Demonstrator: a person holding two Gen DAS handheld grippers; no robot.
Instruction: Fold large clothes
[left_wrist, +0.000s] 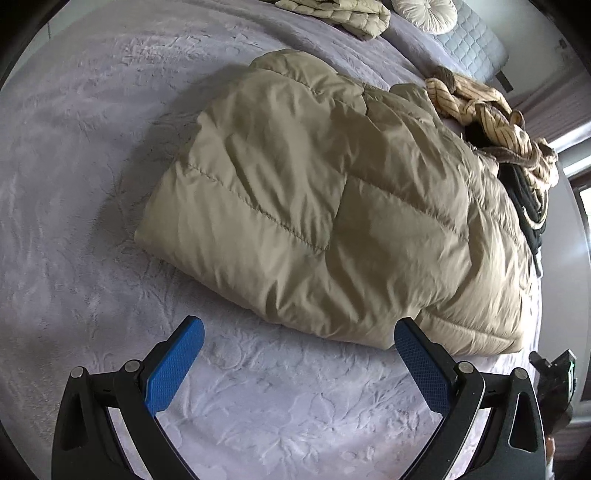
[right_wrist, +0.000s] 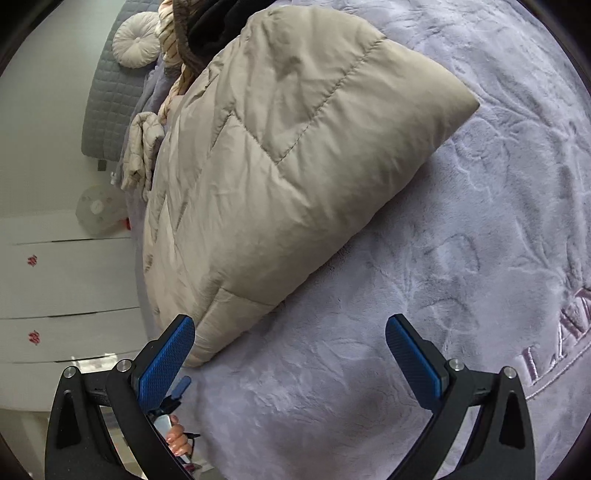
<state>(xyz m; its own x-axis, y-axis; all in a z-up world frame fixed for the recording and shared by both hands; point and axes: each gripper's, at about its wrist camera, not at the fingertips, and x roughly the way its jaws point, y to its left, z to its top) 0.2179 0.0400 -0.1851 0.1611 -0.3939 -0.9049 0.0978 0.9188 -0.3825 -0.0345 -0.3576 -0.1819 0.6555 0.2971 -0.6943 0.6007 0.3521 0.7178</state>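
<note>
A beige quilted puffer jacket (left_wrist: 325, 206) lies folded into a thick bundle on a lavender plush bedspread (left_wrist: 92, 184). My left gripper (left_wrist: 299, 334) hovers open just short of the jacket's near edge, its blue pads empty. In the right wrist view the same jacket (right_wrist: 280, 162) stretches from the top down to the lower left. My right gripper (right_wrist: 290, 332) is open too, its left pad beside the jacket's near corner, nothing between the fingers.
A pile of tan striped and dark clothes (left_wrist: 509, 140) lies past the jacket. A cream quilted garment (left_wrist: 340, 14) and a round cushion (left_wrist: 424, 14) sit by the grey headboard (right_wrist: 110, 92). The bedspread (right_wrist: 443, 295) shows embroidered letters. White drawers (right_wrist: 62, 280) stand left; a hand (right_wrist: 179, 439) shows below.
</note>
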